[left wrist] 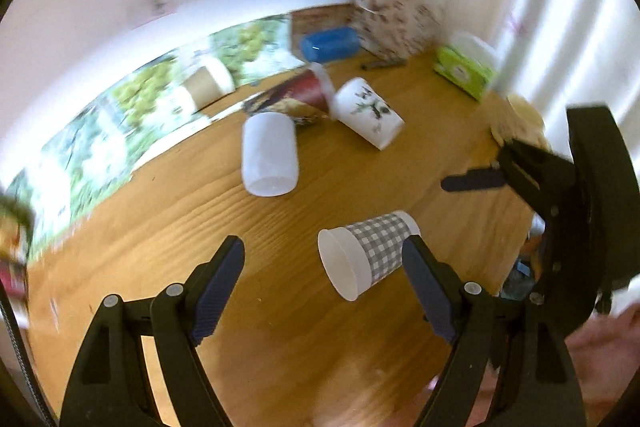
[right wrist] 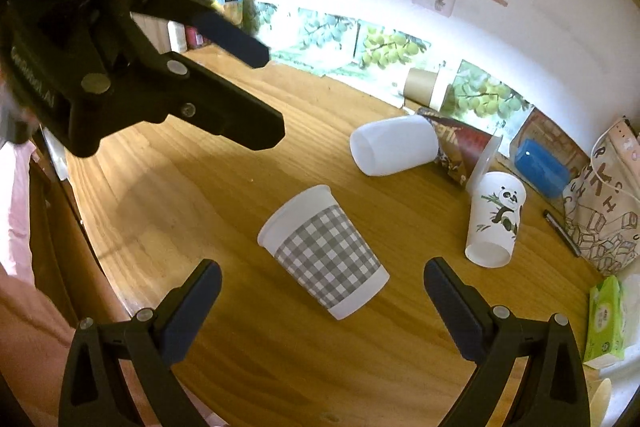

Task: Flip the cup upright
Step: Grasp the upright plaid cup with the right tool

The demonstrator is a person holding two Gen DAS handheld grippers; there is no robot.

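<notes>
A grey checked paper cup [left wrist: 370, 253] lies on its side on the wooden table [left wrist: 200, 227], its mouth toward my left gripper. My left gripper [left wrist: 326, 261] is open, its right finger close beside the cup. In the right wrist view the same cup [right wrist: 326, 253] lies between and just ahead of the open fingers of my right gripper [right wrist: 322, 289]. The left gripper [right wrist: 276, 95] shows there at the upper left, above the table. The right gripper [left wrist: 472, 183] shows at the right edge of the left wrist view.
More cups lie on their sides farther back: a plain white cup [left wrist: 269, 155], a panda cup [right wrist: 496, 219], a dark red cup [right wrist: 464, 151], a brown cup [right wrist: 426, 87]. A blue case [right wrist: 542, 167], a green tissue pack [right wrist: 604, 323], a pen [right wrist: 562, 233] and a printed bag [right wrist: 600, 215] are at the right.
</notes>
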